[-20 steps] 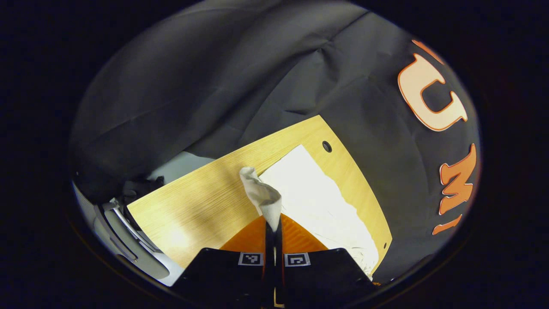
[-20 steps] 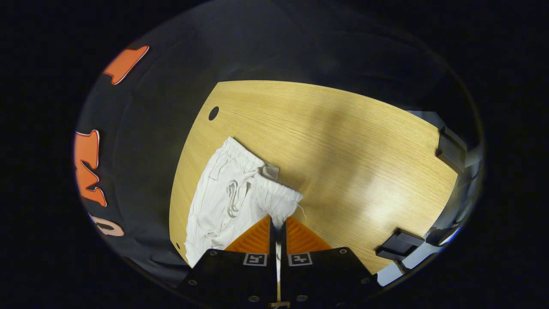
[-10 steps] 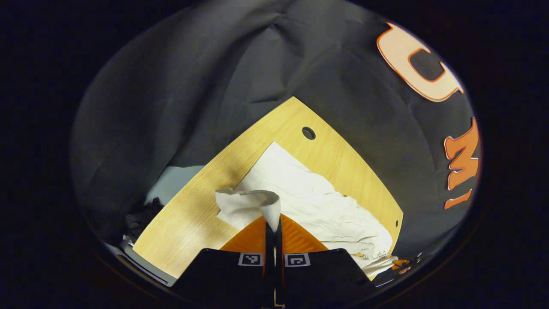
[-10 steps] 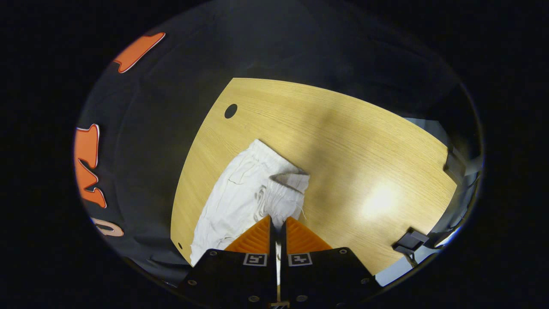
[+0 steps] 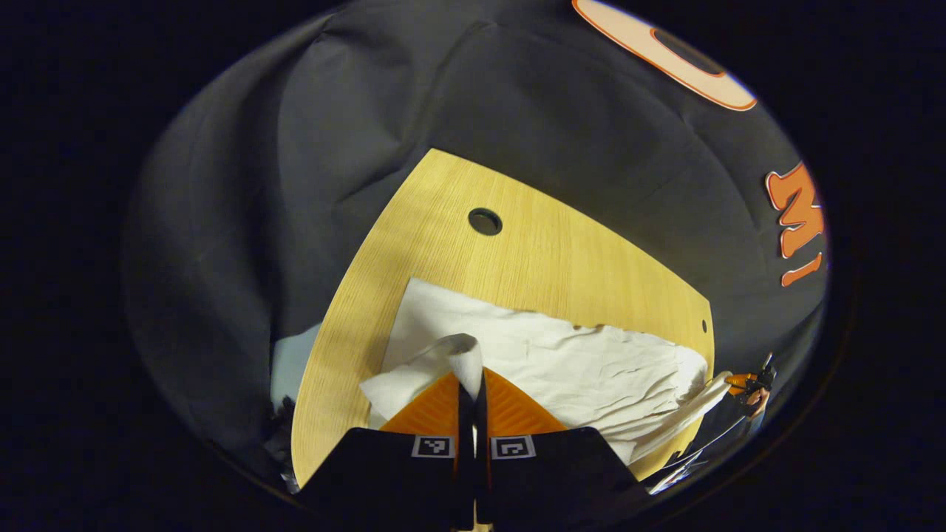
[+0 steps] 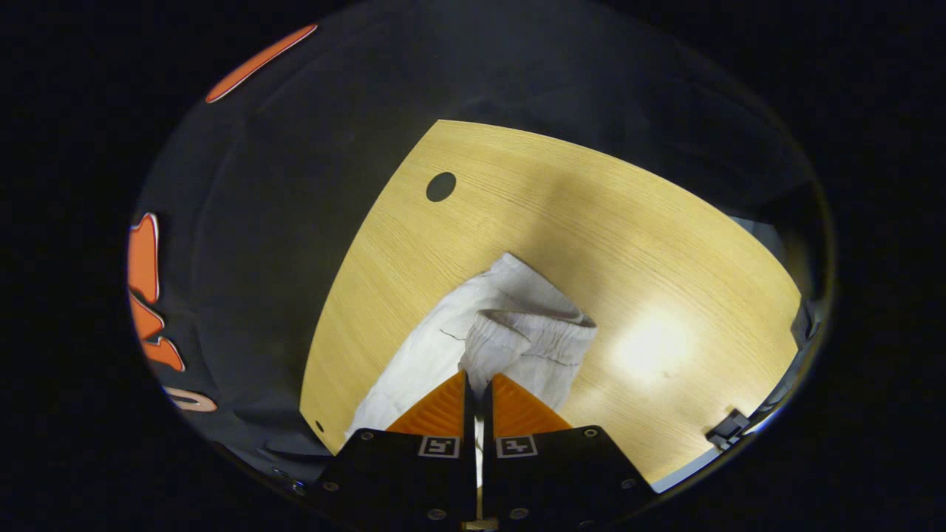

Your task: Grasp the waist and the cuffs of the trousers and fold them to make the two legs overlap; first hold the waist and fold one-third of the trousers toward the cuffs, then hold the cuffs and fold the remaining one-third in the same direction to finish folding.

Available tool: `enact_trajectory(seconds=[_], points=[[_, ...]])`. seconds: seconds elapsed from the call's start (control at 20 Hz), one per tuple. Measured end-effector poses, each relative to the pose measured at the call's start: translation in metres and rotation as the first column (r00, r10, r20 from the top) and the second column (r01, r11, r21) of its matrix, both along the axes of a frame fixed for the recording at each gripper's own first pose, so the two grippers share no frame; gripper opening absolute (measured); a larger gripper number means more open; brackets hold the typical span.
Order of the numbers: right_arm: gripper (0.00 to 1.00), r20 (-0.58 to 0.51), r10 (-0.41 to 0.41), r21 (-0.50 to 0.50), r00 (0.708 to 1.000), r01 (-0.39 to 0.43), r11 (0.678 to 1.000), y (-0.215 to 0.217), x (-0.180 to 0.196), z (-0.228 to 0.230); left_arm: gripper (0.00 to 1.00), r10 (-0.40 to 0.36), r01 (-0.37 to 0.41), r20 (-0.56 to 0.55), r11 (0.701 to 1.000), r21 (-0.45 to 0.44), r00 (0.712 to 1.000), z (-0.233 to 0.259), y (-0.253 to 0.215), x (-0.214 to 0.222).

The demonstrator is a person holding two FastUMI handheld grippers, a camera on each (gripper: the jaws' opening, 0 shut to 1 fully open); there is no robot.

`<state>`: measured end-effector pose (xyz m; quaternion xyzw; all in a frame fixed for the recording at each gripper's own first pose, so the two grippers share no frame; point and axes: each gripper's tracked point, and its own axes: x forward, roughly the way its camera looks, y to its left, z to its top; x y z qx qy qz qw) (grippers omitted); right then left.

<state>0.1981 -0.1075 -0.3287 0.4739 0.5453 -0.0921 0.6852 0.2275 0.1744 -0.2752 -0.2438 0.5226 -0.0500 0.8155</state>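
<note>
Trousers (image 5: 562,362), white and wrinkled, lie spread across the counter (image 5: 547,258), reaching from 6 o'clock out toward 4 o'clock in the left gripper view. In the right gripper view the same trousers (image 6: 436,347) run from 6 toward 12 o'clock. This looks like the first fold, bringing one leg over the other, so each end is pinched and lifted to carry its edge across together.

The left gripper (image 5: 471,388) has its fingers closed on a raised flap of cloth, probably the cuff (image 5: 462,355), curling up at 6 o'clock. The right gripper (image 6: 477,388) has its fingers closed on the gathered waist (image 6: 532,332), which stands up as a ridge just above them. A round hole (image 6: 440,186) in the counter sits at 11 o'clock, well apart from the cloth.
</note>
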Motion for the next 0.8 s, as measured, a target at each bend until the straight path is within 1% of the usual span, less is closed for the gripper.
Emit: enact_trajectory(seconds=[0.05,0.1,0.15,0.2,0.25,0.3,0.35,0.45,0.5,0.55,0.6,0.7,0.75,0.8], points=[[0.04,0.003,-0.023,0.025,1.0,0.023,0.999,0.001,0.013,-0.002,0.04,0.013,-0.012,0.031,1.0,-0.018,0.999,-0.002,0.005,0.014],[0.04,0.004,-0.056,0.044,0.998,0.056,0.997,-0.001,0.024,-0.007,0.04,0.052,-0.049,0.053,0.998,-0.043,0.997,-0.005,0.011,0.03],[0.04,-0.002,-0.096,0.064,0.995,0.096,0.993,-0.004,0.034,-0.013,0.04,0.125,-0.12,0.066,0.99,-0.074,0.99,-0.009,0.019,0.045],[0.04,-0.004,-0.132,0.084,0.991,0.132,0.988,-0.005,0.046,-0.017,0.04,0.219,-0.21,0.062,0.97,-0.121,0.974,-0.016,0.026,0.057],[0.04,-0.01,-0.172,0.098,0.985,0.172,0.98,-0.005,0.058,-0.024,0.04,0.321,-0.311,0.037,0.936,-0.163,0.946,-0.022,0.032,0.064],[0.04,-0.01,-0.208,0.117,0.978,0.208,0.971,-0.006,0.065,-0.025,0.04,0.392,-0.384,0.004,0.904,-0.188,0.92,-0.032,0.035,0.064],[0.04,-0.01,-0.248,0.137,0.969,0.247,0.959,-0.005,0.067,-0.024,0.04,0.43,-0.428,-0.03,0.886,-0.176,0.902,-0.044,0.037,0.06],[0.04,0.002,-0.3,0.177,0.954,0.295,0.939,0.001,0.074,-0.023,0.04,0.477,-0.483,-0.078,0.858,-0.176,0.875,-0.055,0.035,0.051],[0.04,0.003,-0.32,0.193,0.947,0.314,0.93,0.004,0.074,-0.023,0.05,0.499,-0.504,-0.072,0.845,-0.179,0.863,-0.049,0.043,0.055],[0.04,-0.004,-0.337,0.206,0.941,0.331,0.921,0.006,0.074,-0.024,0.05,0.504,-0.507,-0.065,0.844,-0.177,0.862,-0.047,0.045,0.057],[0.04,-0.009,-0.348,0.215,0.937,0.342,0.915,0.006,0.074,-0.023,0.09,0.497,-0.499,-0.061,0.849,-0.17,0.866,-0.051,0.043,0.055],[0.04,-0.003,-0.36,0.232,0.933,0.351,0.907,0.005,0.075,-0.021,0.11,0.473,-0.474,-0.051,0.865,-0.162,0.88,-0.05,0.039,0.055],[0.05,0.003,-0.368,0.236,0.93,0.357,0.904,0.004,0.076,-0.02,0.15,0.465,-0.465,-0.042,0.872,-0.152,0.885,-0.046,0.042,0.053],[0.09,0.016,-0.371,0.241,0.928,0.357,0.903,0.011,0.077,-0.021,0.27,0.458,-0.456,-0.025,0.877,-0.151,0.889,-0.045,0.039,0.053]])
